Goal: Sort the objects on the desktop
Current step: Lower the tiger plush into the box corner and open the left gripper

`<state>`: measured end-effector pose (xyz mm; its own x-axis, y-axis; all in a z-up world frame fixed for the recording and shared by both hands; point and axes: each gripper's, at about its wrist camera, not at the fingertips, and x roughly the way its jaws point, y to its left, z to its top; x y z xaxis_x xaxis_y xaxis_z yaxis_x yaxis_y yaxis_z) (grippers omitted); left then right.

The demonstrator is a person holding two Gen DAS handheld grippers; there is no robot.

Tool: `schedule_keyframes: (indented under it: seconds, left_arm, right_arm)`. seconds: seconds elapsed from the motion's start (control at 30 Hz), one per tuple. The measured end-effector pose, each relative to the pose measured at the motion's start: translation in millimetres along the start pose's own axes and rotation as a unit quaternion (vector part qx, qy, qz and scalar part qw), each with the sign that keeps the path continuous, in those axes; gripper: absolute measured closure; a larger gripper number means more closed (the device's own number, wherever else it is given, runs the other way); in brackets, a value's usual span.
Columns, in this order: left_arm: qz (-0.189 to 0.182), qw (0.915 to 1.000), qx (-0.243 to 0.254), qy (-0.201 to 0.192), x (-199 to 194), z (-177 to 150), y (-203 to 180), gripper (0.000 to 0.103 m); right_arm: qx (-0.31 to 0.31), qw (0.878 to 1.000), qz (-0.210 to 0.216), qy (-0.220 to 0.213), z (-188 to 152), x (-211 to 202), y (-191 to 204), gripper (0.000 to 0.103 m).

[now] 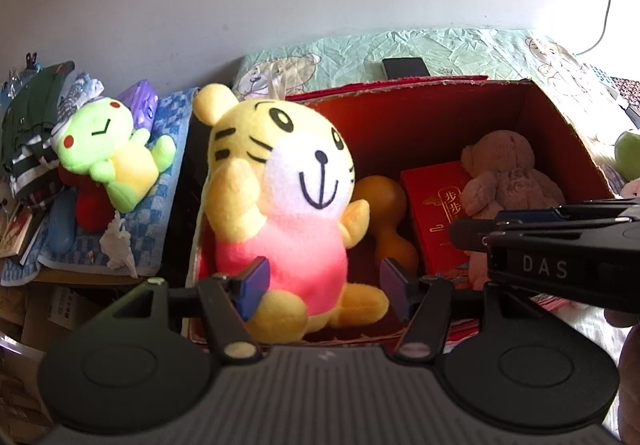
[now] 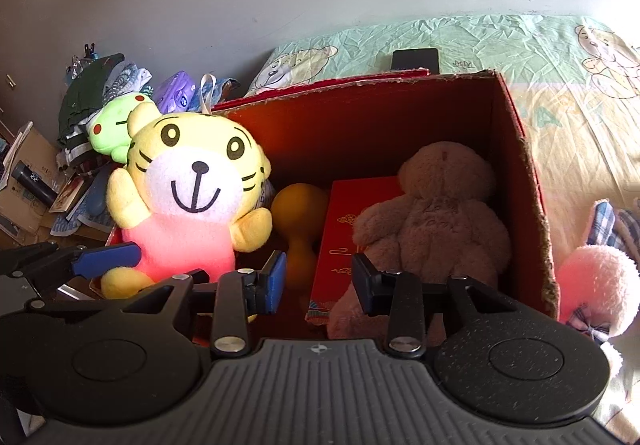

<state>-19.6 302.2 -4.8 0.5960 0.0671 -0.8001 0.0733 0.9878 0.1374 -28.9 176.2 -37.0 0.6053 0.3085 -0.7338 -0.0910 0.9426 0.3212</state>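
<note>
Sitting upright at the left end of the red box (image 1: 440,113) is a yellow tiger toy (image 1: 280,197) in a pink shirt. The left gripper (image 1: 324,285) has its fingers (image 1: 254,287) apart, one on each side of the tiger's lower body. I cannot tell if they touch it. The right gripper (image 2: 318,281) reaches over the front of the box with its fingers (image 2: 274,281) apart too, holding nothing. Inside the box, beside the tiger, are an orange dumbbell (image 2: 298,229), a red packet (image 2: 348,237) and a brown teddy bear (image 2: 436,217) lying on the packet. The box sits on a bed with a green bear sheet (image 2: 500,41). A green frog toy (image 1: 106,149) lies well left of the box on a blue checked cloth (image 1: 164,181). A pink toy (image 2: 596,285) lies right of the box.
</note>
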Motion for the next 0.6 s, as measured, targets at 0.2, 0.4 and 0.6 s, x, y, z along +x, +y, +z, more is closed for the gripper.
schedule_keyframes:
  seconds: [0.2, 0.4, 0.6]
  left_arm:
    - [-0.010, 0.9999, -0.003, -0.008, -7.1, 3.3, -6.8, 0.040]
    - [-0.009, 1.0000, -0.001, -0.005, -7.0, 4.4, -18.4, 0.039]
    - [-0.011, 0.9999, 0.009, -0.005, -7.7, 6.2, -31.1, 0.040]
  right_arm:
    - [0.014, 1.000, -0.007, 0.004, 0.4, -4.5, -8.8, 0.064]
    - [0.024, 1.000, -0.011, -0.002, -0.6, -12.4, -17.1, 0.064]
    - [0.020, 1.000, -0.003, -0.021, -3.0, -23.9, -21.6, 0.063]
